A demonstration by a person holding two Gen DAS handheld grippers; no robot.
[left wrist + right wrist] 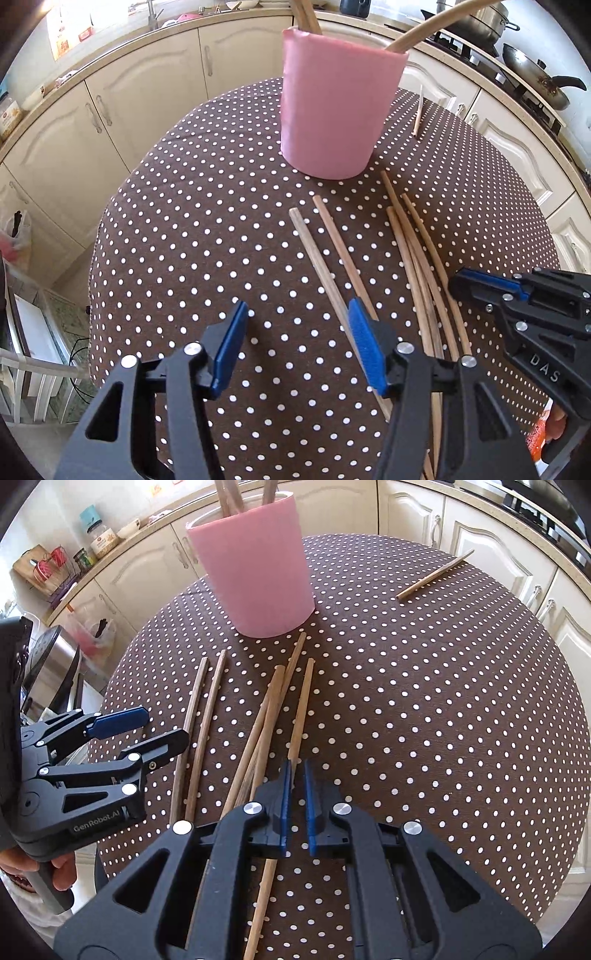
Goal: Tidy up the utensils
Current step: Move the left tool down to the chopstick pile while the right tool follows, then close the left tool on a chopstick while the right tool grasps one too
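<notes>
A pink utensil holder (332,110) (258,572) stands at the far side of the dotted brown table (184,258) with chopsticks standing in it. Several wooden chopsticks (417,258) (266,716) lie loose in front of it. My left gripper (299,317) (159,727) hovers open over the left pair (325,258); one stick runs under its right finger. My right gripper (297,775) (458,286) is shut over the right of the pile. One chopstick (301,709) passes beneath its left finger, and nothing shows between the pads.
A lone chopstick (418,110) (436,575) lies far right of the holder. Cream cabinets (147,92) ring the table, and a stove with pans (535,85) is at the far right. The table edge (99,277) drops off to the left. A hand (61,875) grips the left gripper's handle.
</notes>
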